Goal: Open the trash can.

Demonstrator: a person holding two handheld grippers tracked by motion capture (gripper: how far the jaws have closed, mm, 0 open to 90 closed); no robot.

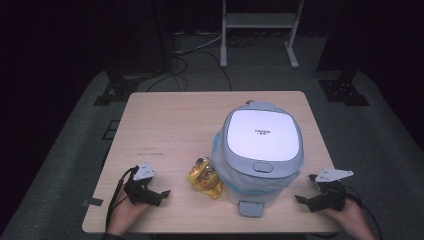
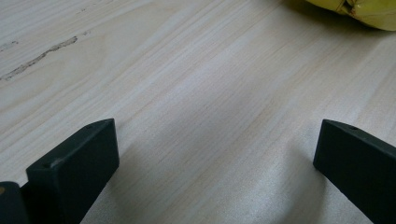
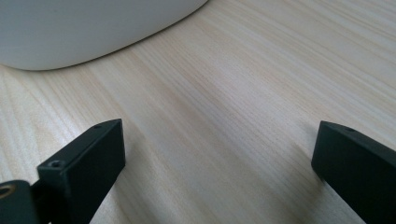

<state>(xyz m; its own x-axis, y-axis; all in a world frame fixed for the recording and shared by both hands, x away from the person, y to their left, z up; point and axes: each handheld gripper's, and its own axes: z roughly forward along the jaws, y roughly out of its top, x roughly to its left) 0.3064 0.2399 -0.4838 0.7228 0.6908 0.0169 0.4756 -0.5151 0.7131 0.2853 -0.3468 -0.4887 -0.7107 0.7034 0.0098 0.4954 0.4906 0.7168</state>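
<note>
The high view is bright only on the table (image 1: 165, 125), lit from above, while the floor and background fall into deep darkness; it looks slightly soft, and the cooker (image 1: 262, 150) lid shows mild glare. In both gripper views the wood is evenly lit with soft shadows beside the black jaws. The jaws look a little blurred, and the yellow bag (image 2: 355, 9) is out of focus.
</note>
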